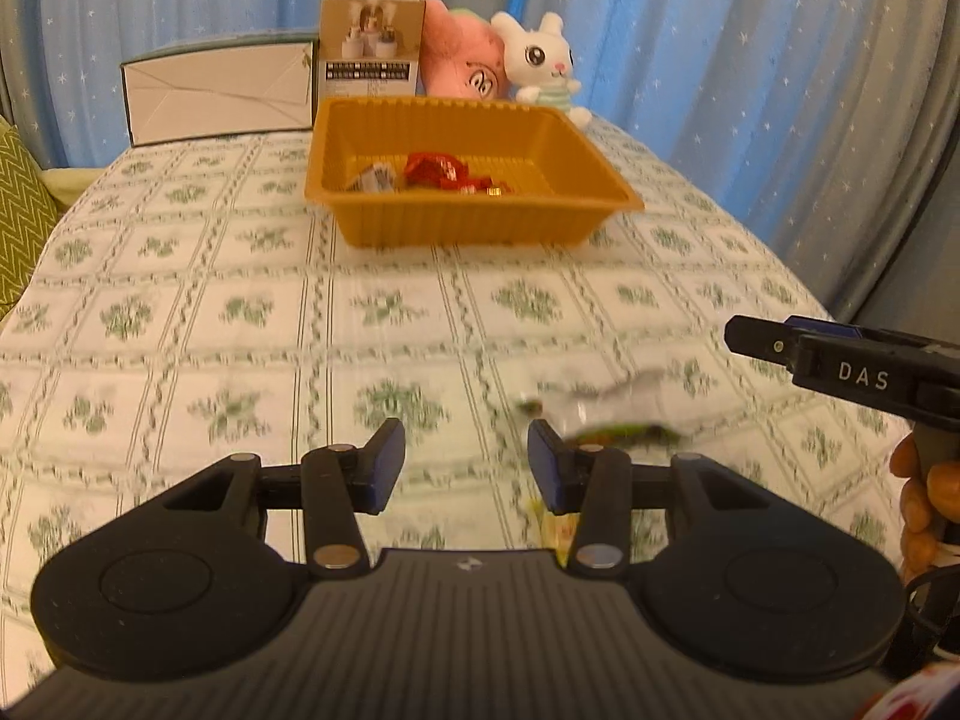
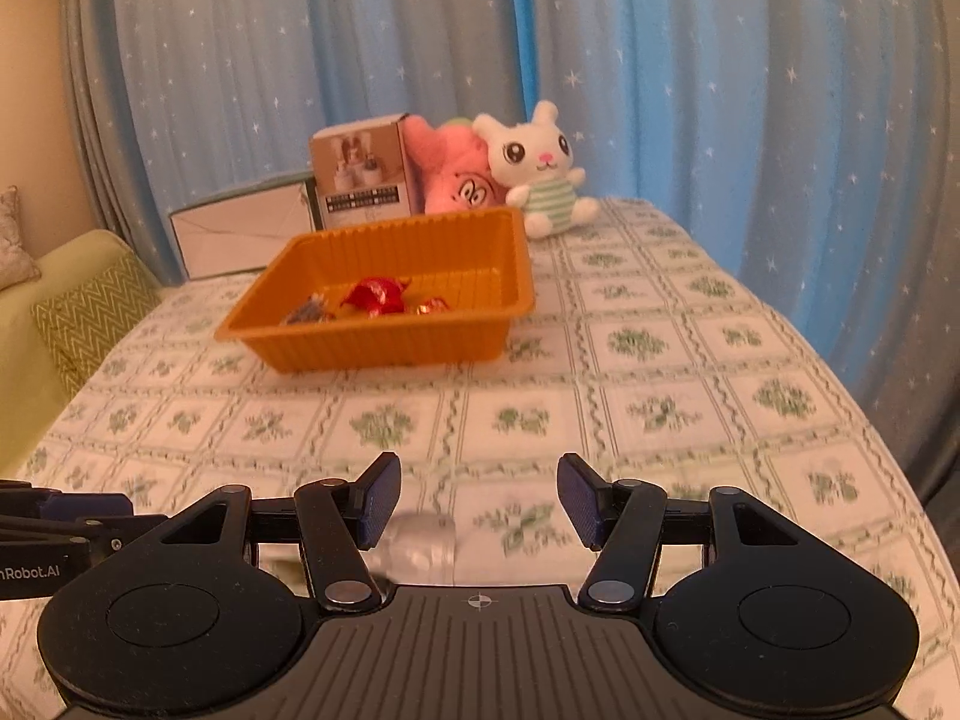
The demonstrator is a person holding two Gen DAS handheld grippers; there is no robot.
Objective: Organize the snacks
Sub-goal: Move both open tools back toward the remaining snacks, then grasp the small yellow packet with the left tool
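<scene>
Blurred wrapper [image 1: 624, 414] partly behind left tool [image 1: 467, 468].

Ribbed glossy plastic tray [image 1: 474, 222], shiny foil wrappers [image 1: 432, 171], matt printed cloth tablecloth [image 1: 240, 312], plush rabbit [image 1: 540, 60].

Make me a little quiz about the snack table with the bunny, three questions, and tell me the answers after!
1. True or false: the orange tray already has red-wrapped snacks in it.
2. Which toy sits at the far end of the table? A) white bunny B) toy car C) robot dog
3. Fill in: the left gripper and right gripper both have jaws that are ____, with nothing held.

Key
1. True.
2. A, the white bunny, beside a pink plush.
3. Open.
</scene>
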